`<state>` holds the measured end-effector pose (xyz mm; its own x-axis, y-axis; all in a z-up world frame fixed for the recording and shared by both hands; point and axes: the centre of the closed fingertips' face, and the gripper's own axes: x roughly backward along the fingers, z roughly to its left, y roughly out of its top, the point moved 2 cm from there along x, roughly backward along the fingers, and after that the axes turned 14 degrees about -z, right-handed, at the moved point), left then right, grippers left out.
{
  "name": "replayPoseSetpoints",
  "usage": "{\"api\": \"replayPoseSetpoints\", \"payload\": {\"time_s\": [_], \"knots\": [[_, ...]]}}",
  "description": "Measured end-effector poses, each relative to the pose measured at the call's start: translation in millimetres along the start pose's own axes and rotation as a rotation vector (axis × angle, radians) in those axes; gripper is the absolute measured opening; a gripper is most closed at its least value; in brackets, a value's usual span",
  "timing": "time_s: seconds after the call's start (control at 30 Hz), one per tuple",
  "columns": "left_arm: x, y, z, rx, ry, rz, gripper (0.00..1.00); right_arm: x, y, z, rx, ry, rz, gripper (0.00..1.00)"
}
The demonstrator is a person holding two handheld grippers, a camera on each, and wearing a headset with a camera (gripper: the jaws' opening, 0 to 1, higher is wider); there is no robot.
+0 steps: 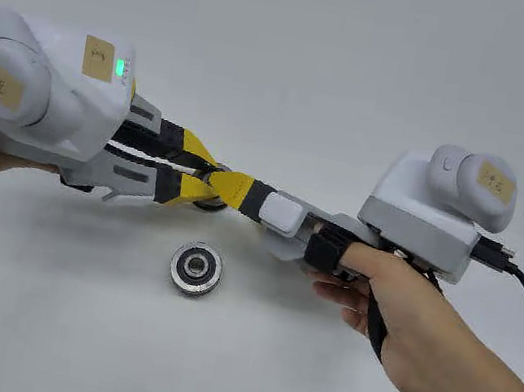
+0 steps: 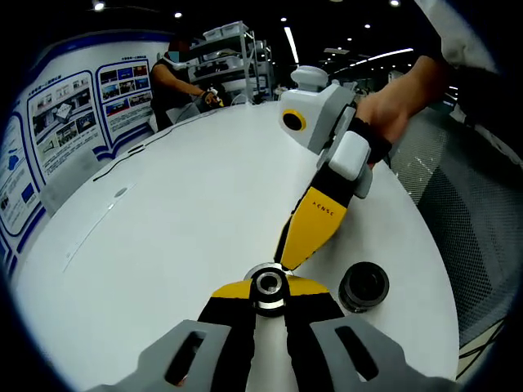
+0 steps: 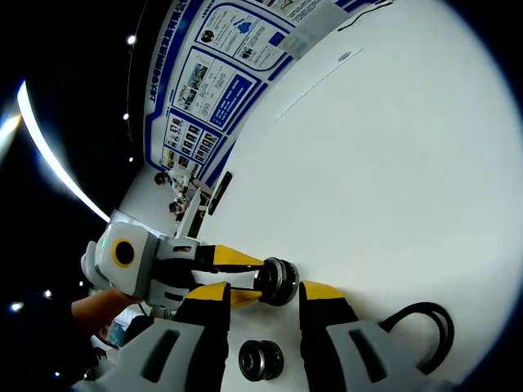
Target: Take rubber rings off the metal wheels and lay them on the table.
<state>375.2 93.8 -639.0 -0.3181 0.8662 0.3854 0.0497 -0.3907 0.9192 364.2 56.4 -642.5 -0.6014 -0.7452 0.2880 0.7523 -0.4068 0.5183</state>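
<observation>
**Both grippers meeting at one metal wheel**

The left gripper is clenching a metal wheel between its yellow-tipped jaws, near the middle of the white table. Whether the wheel is resting on the surface or hanging just above it cannot be told. The right gripper is reaching in from the opposite side. Its jaws are standing apart with the same wheel between the tips, but whether they are pressing on it cannot be told. A second wheel with a dark rim is lying flat on the table just beside the gripper tips, on the person's side.
</observation>
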Motion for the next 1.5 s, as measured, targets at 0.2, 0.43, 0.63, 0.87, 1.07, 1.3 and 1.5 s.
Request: {"api": "replayPoseSetpoints", "payload": {"time_s": [0.2,0.43,0.63,0.87,1.07,1.3,1.5], "knots": [[-0.1,-0.3,-0.1,0.003,0.003,-0.001,0.13,-1.5,-4.1,5.2,-0.012,0.009,0.002,0.35],[-0.2,-0.3,-0.3,0.005,0.010,-0.005,0.13,-1.3,-3.6,6.6,-0.023,0.009,-0.001,0.33],[-0.1,-0.2,-0.2,0.006,0.013,-0.007,0.13,0.1,-3.2,8.3,-0.023,0.018,-0.004,0.32],[-0.1,-0.3,-0.2,0.009,0.017,-0.010,0.13,3.2,-0.6,7.4,-0.006,0.018,-0.014,0.28],[-0.1,-0.2,0.0,0.010,0.020,-0.012,0.13,2.7,0.1,2.0,0.007,-0.008,-0.015,0.20],[0.0,-0.5,0.0,0.010,0.021,-0.013,0.13,0.4,2.0,-9.4,-0.009,-0.060,-0.007,0.04],[0.2,-0.7,0.1,0.009,0.020,-0.009,0.13,0.4,3.4,-6.5,0.012,-0.068,-0.014,0.02]]}}
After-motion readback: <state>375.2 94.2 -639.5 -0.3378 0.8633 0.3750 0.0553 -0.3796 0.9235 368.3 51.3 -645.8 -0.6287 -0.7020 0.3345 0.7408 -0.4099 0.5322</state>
